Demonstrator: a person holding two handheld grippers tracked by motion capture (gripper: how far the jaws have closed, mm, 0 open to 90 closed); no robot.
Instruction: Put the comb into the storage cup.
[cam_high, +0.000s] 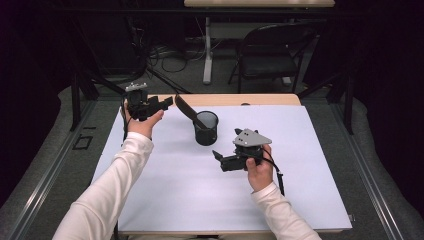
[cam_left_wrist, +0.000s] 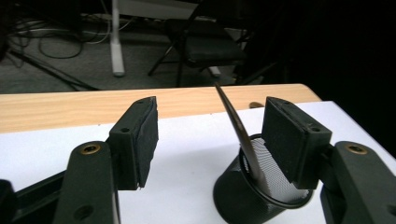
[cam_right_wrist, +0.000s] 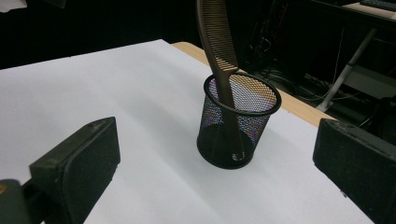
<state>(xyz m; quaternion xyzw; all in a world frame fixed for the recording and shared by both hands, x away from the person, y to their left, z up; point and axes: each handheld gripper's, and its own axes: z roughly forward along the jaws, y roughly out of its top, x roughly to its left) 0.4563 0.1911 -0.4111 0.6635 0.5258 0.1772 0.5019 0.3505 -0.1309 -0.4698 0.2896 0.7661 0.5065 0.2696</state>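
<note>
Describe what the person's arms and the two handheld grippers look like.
Both arms wear long white sleeves. The left gripper and right gripper are black, each with two blocky jaws faced with dark flat pads and brass-coloured pivot rivets. The right one carries a grey three-cornered plate with small holes on top, and a black cable trails from it.

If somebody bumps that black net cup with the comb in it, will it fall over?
Probably quite easily. The mesh cup looks thin and see-through, so it is likely light. The comb leans on the rim and sticks up well above it, which likely makes the cup top-heavy toward that side. It stands on smooth white paper, so a low push might slide it instead.
</note>
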